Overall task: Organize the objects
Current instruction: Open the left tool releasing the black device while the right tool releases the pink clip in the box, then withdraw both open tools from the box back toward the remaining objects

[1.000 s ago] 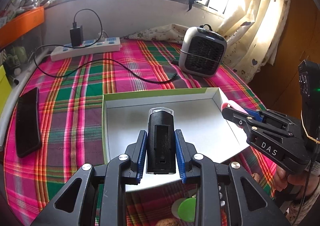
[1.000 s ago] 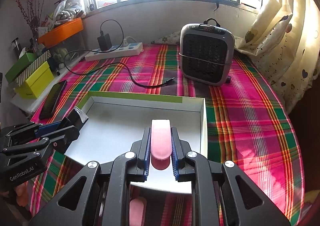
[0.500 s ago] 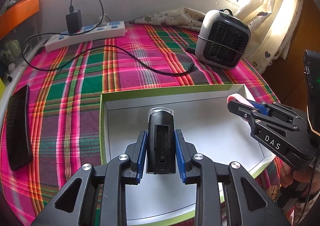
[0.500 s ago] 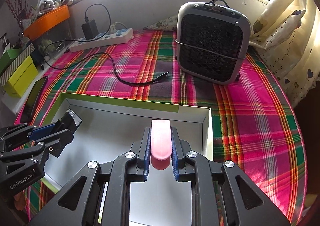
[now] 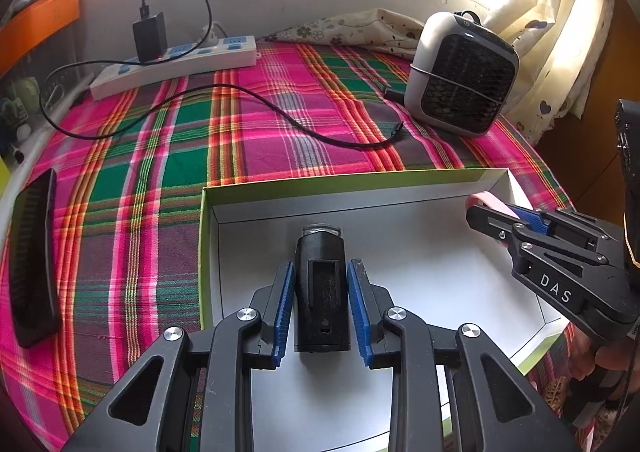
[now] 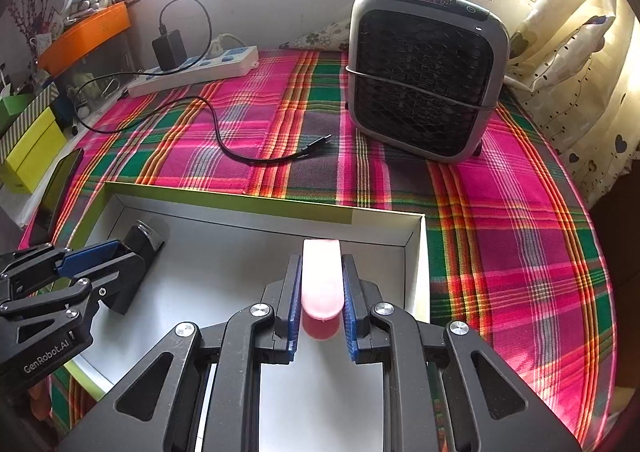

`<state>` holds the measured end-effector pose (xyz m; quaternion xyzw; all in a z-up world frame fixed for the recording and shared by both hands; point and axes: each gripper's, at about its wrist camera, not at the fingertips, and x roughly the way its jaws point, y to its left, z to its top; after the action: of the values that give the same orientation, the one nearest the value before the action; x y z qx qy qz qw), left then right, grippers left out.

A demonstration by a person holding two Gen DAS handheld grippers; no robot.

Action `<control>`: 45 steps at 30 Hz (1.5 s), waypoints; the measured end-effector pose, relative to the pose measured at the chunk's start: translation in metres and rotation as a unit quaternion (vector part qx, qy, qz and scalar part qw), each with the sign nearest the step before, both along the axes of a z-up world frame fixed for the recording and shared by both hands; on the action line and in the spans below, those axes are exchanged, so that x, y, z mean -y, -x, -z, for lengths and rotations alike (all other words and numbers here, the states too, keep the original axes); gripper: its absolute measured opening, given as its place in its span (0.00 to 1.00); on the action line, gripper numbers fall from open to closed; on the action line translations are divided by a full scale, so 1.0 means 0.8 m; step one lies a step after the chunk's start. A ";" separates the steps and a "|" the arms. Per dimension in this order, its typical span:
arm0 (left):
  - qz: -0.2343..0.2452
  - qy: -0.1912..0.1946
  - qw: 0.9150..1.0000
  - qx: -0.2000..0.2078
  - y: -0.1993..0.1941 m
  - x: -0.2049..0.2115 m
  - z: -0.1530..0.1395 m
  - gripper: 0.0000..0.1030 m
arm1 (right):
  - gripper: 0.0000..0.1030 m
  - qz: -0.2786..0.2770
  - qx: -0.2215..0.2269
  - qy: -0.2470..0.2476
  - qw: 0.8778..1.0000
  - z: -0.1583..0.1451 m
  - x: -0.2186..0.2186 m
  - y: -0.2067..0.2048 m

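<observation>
Left gripper (image 5: pixel 322 306) jaws clenched on black torch-like device (image 5: pixel 321 284): hard plastic block, glass lens at far end, likely dense, stiff; flat sides suit pads, grip mid-body
Right gripper (image 6: pixel 320 300) jaws clenched on pink bar (image 6: pixel 322 280): smooth, rounded, looks light, maybe slippery; hold across narrow flanks
Both hang over white box (image 5: pixel 256 190), green-rimmed cardboard, thin walls, easily dented
Beyond box: plaid cloth (image 5: pixel 280 140), black cable (image 5: pixel 304 128); grey fan heater (image 6: pixel 424 76) beyond box's far right corner

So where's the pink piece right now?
The pink piece is clamped in the right gripper, over the right part of the open white box, near its far right corner; the left gripper holds a black device beside it.
</observation>
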<state>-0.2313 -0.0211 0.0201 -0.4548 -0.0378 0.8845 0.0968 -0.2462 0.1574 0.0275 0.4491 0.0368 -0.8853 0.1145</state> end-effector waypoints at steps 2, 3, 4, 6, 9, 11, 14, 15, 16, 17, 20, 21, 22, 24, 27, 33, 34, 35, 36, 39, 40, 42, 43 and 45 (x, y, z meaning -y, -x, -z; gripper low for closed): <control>-0.001 0.001 1.000 -0.001 0.002 0.001 0.001 0.24 | 0.18 0.001 0.003 -0.004 1.000 0.001 0.000 0.002; -0.002 0.003 1.000 0.000 0.003 0.001 0.001 0.24 | 0.18 0.003 0.004 -0.006 1.000 0.001 0.000 0.002; -0.001 0.005 1.000 0.000 0.004 0.001 0.001 0.24 | 0.18 0.004 0.005 -0.006 1.000 0.002 0.000 0.003; 0.000 0.007 1.000 0.000 0.004 0.000 0.001 0.24 | 0.18 0.007 0.010 -0.005 1.000 0.003 -0.002 0.005; 0.000 0.007 1.000 0.000 0.004 0.000 0.001 0.24 | 0.18 0.010 0.017 -0.006 1.000 0.005 -0.004 0.007; 0.000 0.006 1.000 0.000 0.005 0.000 0.001 0.24 | 0.18 0.011 0.020 -0.008 1.000 0.006 -0.003 0.008; -0.001 0.005 1.000 0.000 0.006 0.000 0.002 0.24 | 0.18 0.016 0.021 -0.008 1.000 0.006 -0.003 0.009; 0.000 0.006 1.000 0.000 0.005 0.000 0.001 0.24 | 0.19 0.015 0.022 -0.008 1.000 0.007 -0.003 0.009; 0.000 0.007 1.000 0.001 0.005 0.000 0.001 0.24 | 0.20 0.015 0.021 -0.008 1.000 0.006 -0.003 0.009; 0.000 0.007 1.000 0.001 0.006 0.000 0.001 0.24 | 0.22 0.015 0.021 -0.008 1.000 0.006 -0.002 0.009; 0.003 0.004 1.000 0.002 0.006 0.001 0.001 0.25 | 0.31 0.015 0.019 -0.004 1.000 0.006 -0.002 0.008; 0.003 0.002 1.000 0.001 0.006 0.002 0.000 0.25 | 0.34 0.015 0.019 -0.003 1.000 0.005 -0.001 0.007; 0.003 -0.001 1.000 -0.001 0.005 0.002 0.000 0.25 | 0.38 0.015 0.018 -0.002 1.000 0.004 -0.001 0.006; 0.002 -0.001 1.000 -0.008 0.002 0.004 -0.003 0.25 | 0.41 0.015 0.018 0.001 1.000 0.003 0.000 0.004; 0.004 -0.002 1.000 -0.018 -0.004 0.005 -0.009 0.26 | 0.41 0.015 0.016 0.002 1.000 0.001 0.000 0.000; 0.005 -0.001 0.999 -0.043 -0.023 0.009 -0.027 0.29 | 0.41 0.015 -0.003 0.009 1.000 -0.016 -0.001 -0.015; 0.005 -0.002 0.999 -0.045 -0.028 0.009 -0.029 0.29 | 0.41 0.015 -0.007 0.013 1.000 -0.019 -0.002 -0.019; 0.006 -0.002 0.999 -0.047 -0.032 0.009 -0.031 0.30 | 0.41 0.016 -0.009 0.015 1.000 -0.022 -0.002 -0.024; 0.007 -0.002 0.999 -0.049 -0.036 0.009 -0.032 0.31 | 0.41 0.016 -0.011 0.017 1.000 -0.024 -0.002 -0.028; 0.007 0.002 0.998 -0.057 -0.049 0.008 -0.037 0.31 | 0.41 0.016 -0.017 0.019 1.000 -0.029 -0.002 -0.040; 0.005 -0.001 0.998 -0.060 -0.054 0.009 -0.039 0.31 | 0.41 0.016 -0.019 0.021 0.999 -0.030 -0.004 -0.044; 0.005 -0.005 0.998 -0.063 -0.062 0.009 -0.042 0.31 | 0.41 0.018 -0.022 0.024 0.999 -0.033 -0.005 -0.052; 0.004 -0.006 0.998 -0.065 -0.066 0.009 -0.043 0.31 | 0.41 0.018 -0.023 0.024 0.999 -0.034 -0.006 -0.057; 0.004 -0.008 0.998 -0.068 -0.074 0.010 -0.046 0.31 | 0.41 0.021 -0.024 0.024 0.999 -0.034 -0.007 -0.065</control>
<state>-0.1720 -0.0292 0.0565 -0.3930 -0.0365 0.9127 0.1063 -0.1945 0.1627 0.0550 0.4259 0.0091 -0.8986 0.1053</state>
